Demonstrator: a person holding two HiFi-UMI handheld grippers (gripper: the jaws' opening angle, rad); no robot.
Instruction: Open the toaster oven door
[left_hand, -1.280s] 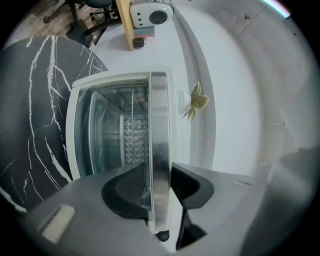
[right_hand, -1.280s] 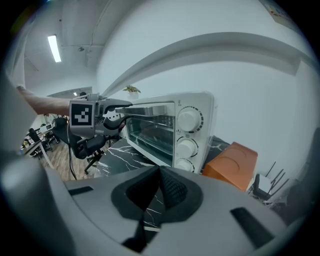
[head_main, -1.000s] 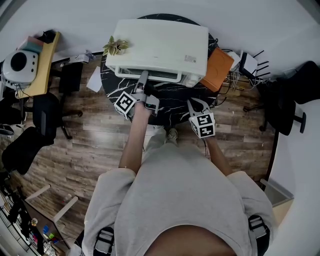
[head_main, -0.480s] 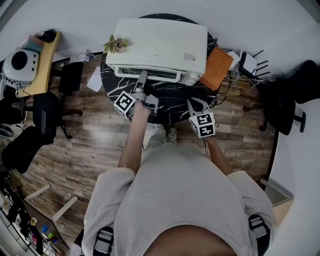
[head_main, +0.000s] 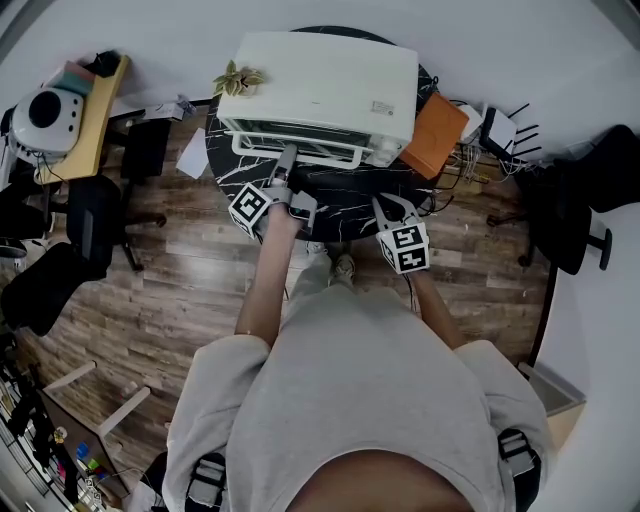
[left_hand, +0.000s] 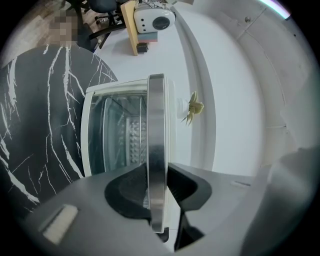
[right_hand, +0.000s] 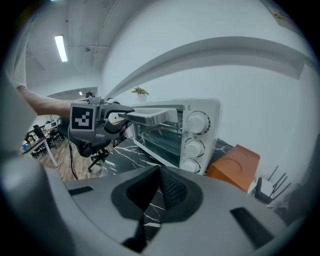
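Note:
A white toaster oven stands on a round black marble table. Its glass door hangs partly open, tipped out at the top. My left gripper is shut on the door's metal handle bar, which runs between the jaws. In the right gripper view the left gripper reaches the door's top edge, beside the oven with three knobs. My right gripper hovers over the table's near edge, right of the oven door, its jaws shut and holding nothing.
An orange box lies right of the oven, with a router and cables beyond. A small plant sits at the oven's left corner. Office chairs stand left, a black chair right, and a wooden shelf far left.
The oven door has swung out from the oven front, showing more glass and a gap. My left gripper came slightly toward me with the handle. The right gripper stayed put.

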